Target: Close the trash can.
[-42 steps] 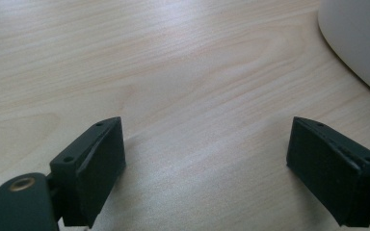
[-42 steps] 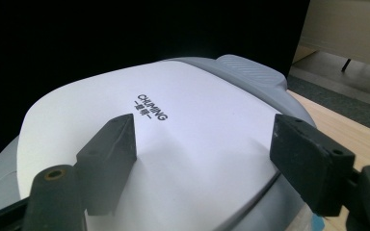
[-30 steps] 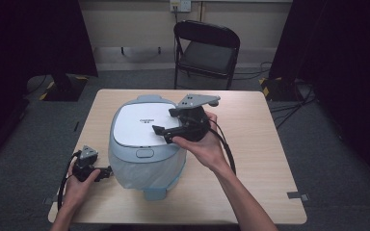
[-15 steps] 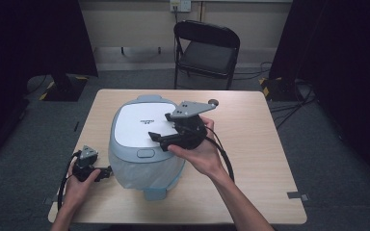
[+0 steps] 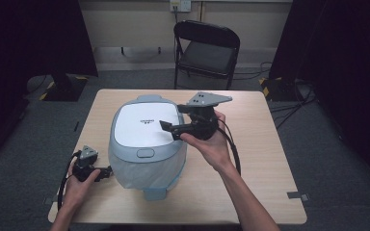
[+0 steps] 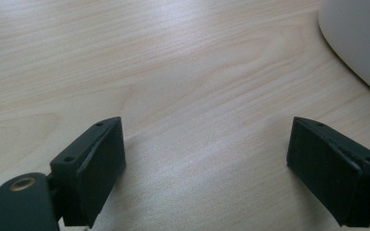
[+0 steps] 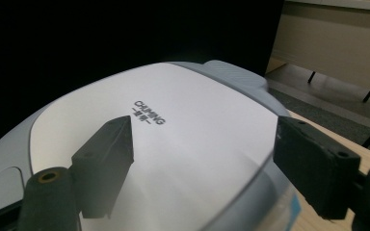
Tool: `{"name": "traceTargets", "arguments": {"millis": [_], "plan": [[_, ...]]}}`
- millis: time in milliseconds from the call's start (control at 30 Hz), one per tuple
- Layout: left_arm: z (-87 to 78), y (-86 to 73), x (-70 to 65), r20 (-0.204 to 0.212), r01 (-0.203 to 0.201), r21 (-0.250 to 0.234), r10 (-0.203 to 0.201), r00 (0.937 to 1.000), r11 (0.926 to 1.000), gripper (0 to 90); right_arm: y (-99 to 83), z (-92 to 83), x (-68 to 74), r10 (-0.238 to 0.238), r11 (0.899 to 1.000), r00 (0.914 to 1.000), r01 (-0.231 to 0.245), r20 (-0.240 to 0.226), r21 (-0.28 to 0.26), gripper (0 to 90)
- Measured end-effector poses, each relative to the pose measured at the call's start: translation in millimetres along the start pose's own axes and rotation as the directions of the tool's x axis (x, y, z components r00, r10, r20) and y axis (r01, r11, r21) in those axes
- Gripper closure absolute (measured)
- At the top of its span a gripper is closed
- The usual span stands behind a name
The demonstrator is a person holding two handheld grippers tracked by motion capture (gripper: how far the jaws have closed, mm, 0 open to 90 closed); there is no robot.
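At the table's (image 5: 270,192) near left, the left gripper (image 5: 107,171) rests on the wood just beside the rice cooker (image 5: 147,144), its jaws spread wide on nothing. The cooker sits mid-table, lid (image 5: 144,126) closed, release button (image 5: 145,153) seemingly unpressed. To the right, the right gripper (image 5: 166,129) hovers over the lid's right edge, jaws spread apart, gripping nothing. Opening looks barely begun.

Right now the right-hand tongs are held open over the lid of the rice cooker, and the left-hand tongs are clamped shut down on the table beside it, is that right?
Not quite. The left tongs are open, not shut: the left gripper view shows their jaws wide apart over bare table. The rest holds: the right tongs are open over the rice cooker lid, and the left ones sit low beside it, as the high view shows.
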State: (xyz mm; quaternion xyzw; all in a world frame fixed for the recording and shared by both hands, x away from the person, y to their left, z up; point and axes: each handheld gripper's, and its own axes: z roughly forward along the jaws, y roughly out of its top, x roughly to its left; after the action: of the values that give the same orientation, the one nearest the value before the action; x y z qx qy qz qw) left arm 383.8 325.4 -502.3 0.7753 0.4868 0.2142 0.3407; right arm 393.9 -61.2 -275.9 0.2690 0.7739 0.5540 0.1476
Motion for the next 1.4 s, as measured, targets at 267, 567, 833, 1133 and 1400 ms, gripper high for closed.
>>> {"name": "traceTargets", "arguments": {"millis": [267, 567, 833, 1133, 1400], "plan": [[-0.1, -0.2, 0.0, 0.003, 0.002, -0.001, -0.002, 1.0, 1.0, 13.0, -8.3, -20.4, -21.5, 0.044, 0.999, 0.9963, -0.043, 0.074, -0.02, 20.7], [-0.1, -0.2, 0.0, 0.003, 0.002, -0.001, -0.002, 1.0, 1.0, 13.1, -26.5, -42.5, -47.0, 0.099, 0.995, 0.9829, -0.096, 0.155, -0.027, 20.9], [-0.2, -0.2, -0.1, 0.003, 0.003, -0.001, -0.003, 1.0, 1.0, 13.1, -54.5, -54.1, -65.9, 0.141, 0.99, 0.9648, -0.143, 0.222, -0.003, 20.5], [-0.2, -0.2, -0.1, 0.002, 0.003, -0.001, -0.003, 1.0, 1.0, 13.0, -92.7, -65.4, -85.4, 0.194, 0.976, 0.9389, -0.213, 0.284, 0.036, 20.3], [-0.2, -0.2, -0.1, 0.002, 0.003, -0.001, -0.003, 1.0, 1.0, 13.1, -134.9, -71.0, -96.8, 0.246, 0.955, 0.9122, -0.286, 0.328, 0.079, 21.6]]}}
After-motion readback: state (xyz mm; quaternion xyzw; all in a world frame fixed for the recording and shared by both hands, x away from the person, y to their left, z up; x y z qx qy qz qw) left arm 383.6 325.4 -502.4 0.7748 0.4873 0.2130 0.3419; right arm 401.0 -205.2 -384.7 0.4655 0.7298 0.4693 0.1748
